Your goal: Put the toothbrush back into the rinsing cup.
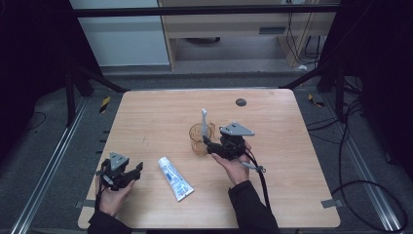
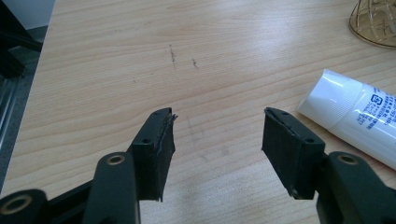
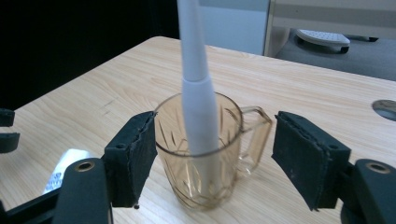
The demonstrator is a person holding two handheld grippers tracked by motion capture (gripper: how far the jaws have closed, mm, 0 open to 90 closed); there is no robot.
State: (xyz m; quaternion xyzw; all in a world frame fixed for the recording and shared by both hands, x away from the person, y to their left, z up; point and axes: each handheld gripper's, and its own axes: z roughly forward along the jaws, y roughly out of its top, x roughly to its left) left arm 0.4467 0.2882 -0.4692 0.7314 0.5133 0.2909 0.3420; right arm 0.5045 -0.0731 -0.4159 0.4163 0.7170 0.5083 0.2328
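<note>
Glass mug (image 3: pixel 205 154) is the fussy bit here: amber-tinted cut glass with a small handle, stiff and slick, probably not heavy, and I'd guess it tips easily because a tall white toothbrush (image 3: pixel 196 84) stands in it and leans against the rim. The toothbrush looks like light, hard plastic and smooth, so I'd pinch it on the thicker lower grip just above the rim, not up on the thin neck. For the mug I'd go across the body rather than the handle, and gently. Right gripper (image 1: pixel 213 147) sits just beside the mug on the wooden table (image 1: pixel 146 117), near the middle. In the right gripper view its jaws stand wide apart, one on each side of the mug and a bit nearer the camera, pads not touching the glass or the toothbrush, so nothing is held. Toothpaste tube (image 1: pixel 175 178) lies flat toward the front of the table, between the two hands, cap end pointing away from the person. It's a soft squeezable tube with a glossy skin, so my bet is it'll squirm under a hard pinch; take it across the middle, or by the stiffer shoulder near the cap. Left gripper (image 1: pixel 132 174) rests low at the front left, jaws parted with bare table between them. In the left gripper view the tube (image 2: pixel 355 119) is off to the side of the far jaw, close but clear of it.
</note>
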